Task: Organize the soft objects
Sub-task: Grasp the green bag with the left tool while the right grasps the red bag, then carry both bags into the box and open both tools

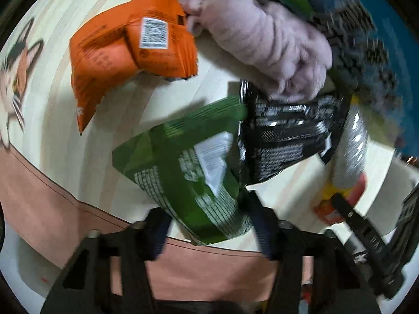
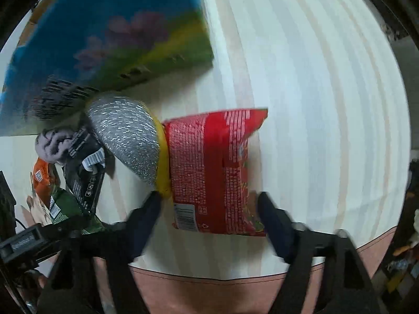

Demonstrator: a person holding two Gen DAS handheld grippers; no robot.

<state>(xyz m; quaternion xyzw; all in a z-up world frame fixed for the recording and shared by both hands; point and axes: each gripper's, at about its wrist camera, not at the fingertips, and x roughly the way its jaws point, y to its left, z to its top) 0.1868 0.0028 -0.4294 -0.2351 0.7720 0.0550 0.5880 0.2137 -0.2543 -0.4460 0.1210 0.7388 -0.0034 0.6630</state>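
Down over the pale wooden bench [image 2: 314, 104], both pairs of fingers straddle snack bags. The left gripper [image 1: 212, 227] has the lower end of a crinkly green foil snack bag [image 1: 188, 172] between its two dark fingers [image 1: 157, 233]; they stand fairly narrow, one on each side of the bag, but the blur hides whether the pads actually press it. Just beyond that bag, overlapping its far edge, lies a black foil bag with white print [image 1: 285, 136]. A pale lilac ribbed knitted cloth [image 1: 264, 41] sits on the black bag's far end, and an orange foil snack bag with a white barcode label [image 1: 131, 52] lies beyond the fingers to the left, touching the cloth. To the right, a silver glittery rounded pad with a yellow rim [image 1: 351, 144] lies against the black bag.

The right gripper [image 2: 209, 222] is half open around the near end of a red foil snack bag with dense white print [image 2: 209, 172]. Its left finger [image 2: 146, 222] sits beside the bag's left edge, where the silver pad's yellow rim touches the bag and crowds that finger; the right finger appears just clear of the bag. A blue and green printed cardboard box [image 2: 110, 39] lies farther off, beyond the silver pad.
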